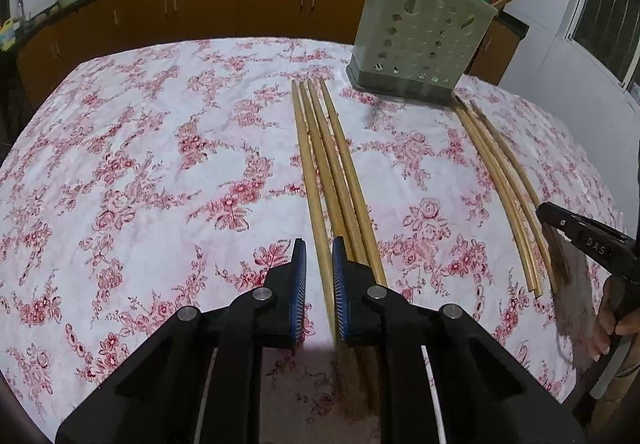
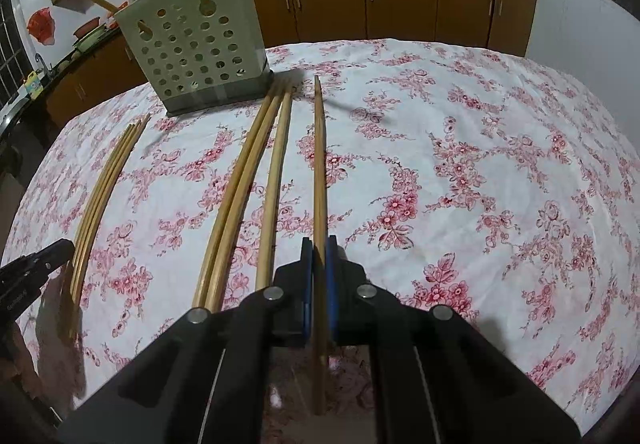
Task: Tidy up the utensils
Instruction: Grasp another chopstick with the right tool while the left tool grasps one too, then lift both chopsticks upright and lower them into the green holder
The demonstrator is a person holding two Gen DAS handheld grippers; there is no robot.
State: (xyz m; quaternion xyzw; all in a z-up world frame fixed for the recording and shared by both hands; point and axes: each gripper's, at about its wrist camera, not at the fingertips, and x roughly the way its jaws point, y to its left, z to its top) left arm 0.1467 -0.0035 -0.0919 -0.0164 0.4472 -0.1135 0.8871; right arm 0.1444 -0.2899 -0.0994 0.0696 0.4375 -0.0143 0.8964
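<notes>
Kitchen: brown cabinets are running behind a table under a floral cloth (image 1: 140, 147).
Holder: a pale holder (image 1: 420, 39) with holes is standing at the far side of the cloth, and two sticks are already leaning out of its top.
Left sticks: four chopsticks (image 1: 332, 163) are lying side by side, pointing toward the holder.
Left gripper (image 1: 319, 272): its jaws are standing narrowly apart around the leftmost stick, and I cannot tell if the pads are pressing it yet.
Right sticks: three loose sticks (image 2: 240, 179) are lying near the holder's foot.
Right gripper (image 2: 319, 264): it is clamping one chopstick (image 2: 319, 163) close to its near end, jaws nearly closed.
Risk, left: I am thinking the right pad is touching the neighbour stick too, so the lift may be dragging it along.
Risk, right: such an end grip is leaving a long free length, so the stick may be swinging and missing the holder's opening.
</notes>
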